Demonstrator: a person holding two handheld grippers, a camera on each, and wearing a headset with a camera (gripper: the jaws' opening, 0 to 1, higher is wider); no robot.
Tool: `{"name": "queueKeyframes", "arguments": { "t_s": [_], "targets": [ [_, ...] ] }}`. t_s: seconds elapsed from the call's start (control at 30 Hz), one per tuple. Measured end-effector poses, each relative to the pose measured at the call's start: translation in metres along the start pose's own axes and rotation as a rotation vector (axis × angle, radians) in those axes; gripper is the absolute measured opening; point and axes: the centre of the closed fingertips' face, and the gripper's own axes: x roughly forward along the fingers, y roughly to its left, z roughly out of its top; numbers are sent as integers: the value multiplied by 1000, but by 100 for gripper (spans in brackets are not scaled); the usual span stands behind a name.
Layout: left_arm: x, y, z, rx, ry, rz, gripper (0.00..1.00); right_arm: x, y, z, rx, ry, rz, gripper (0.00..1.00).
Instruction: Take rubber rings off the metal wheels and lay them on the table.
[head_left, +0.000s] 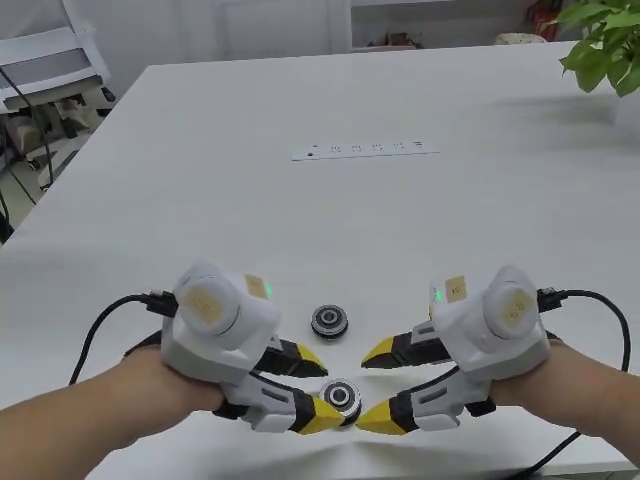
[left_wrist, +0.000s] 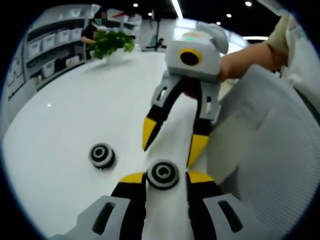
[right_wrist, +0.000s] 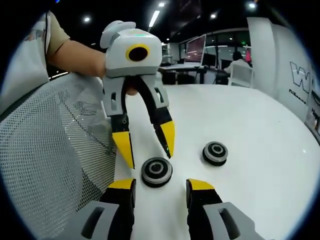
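Observation:
A metal wheel with a black rubber ring (head_left: 341, 396) lies flat on the white table (head_left: 300, 220) near its front edge. It is the same wheel (left_wrist: 162, 174) between my left gripper's (left_wrist: 165, 177) open yellow tips, close to both. My right gripper (right_wrist: 161, 184) faces it from the other side, open, with the wheel (right_wrist: 156, 171) just ahead of its tips. In the head view the left gripper (head_left: 318, 388) and right gripper (head_left: 372, 388) meet tip to tip around it. A second ringed wheel (head_left: 329, 321) (left_wrist: 102, 155) (right_wrist: 215, 153) lies a little farther in.
A white socket strip (head_left: 365, 150) is set in the table's middle. A green plant (head_left: 605, 45) stands at the far right corner. Black cables trail from both grippers. A mesh chair back (right_wrist: 55, 140) is beside the front edge.

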Motion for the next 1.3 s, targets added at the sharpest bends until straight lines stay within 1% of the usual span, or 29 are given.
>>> {"name": "queueKeyframes", "arguments": {
  "t_s": [0.1,0.17,0.27,0.37,0.43,0.47,0.5,0.53,0.67,0.77,0.87,1.07,1.2,1.3],
  "targets": [
    [3,-1,-1,9,5,-2,29,0,1,0,1,0,2,38],
    [4,0,1,35,-2,13,26,1,1,0,1,-1,3,37],
    [5,0,1,49,0,14,22,1,1,1,5,-4,4,37],
    [5,-1,1,78,0,24,20,1,1,1,9,-9,4,37],
    [6,0,1,115,5,32,17,1,1,1,11,-10,5,36],
    [7,-1,0,115,11,30,16,1,1,2,11,-10,6,36],
    [7,0,2,117,-4,31,16,1,1,1,11,-10,6,36],
    [7,1,1,109,-1,32,16,1,2,1,12,-10,7,36],
    [7,2,0,111,-11,37,15,2,3,2,13,-12,11,35],
    [6,1,-1,114,-10,41,14,3,3,1,7,-11,10,31],
    [7,2,0,122,-8,49,14,6,3,0,7,-7,15,30],
    [8,2,1,123,-9,57,13,11,7,3,2,-9,32,28],
    [8,1,1,126,-13,58,13,14,6,3,-12,-2,28,25],
    [8,1,1,126,-15,58,13,14,7,2,-18,4,25,25]
  ]
}}
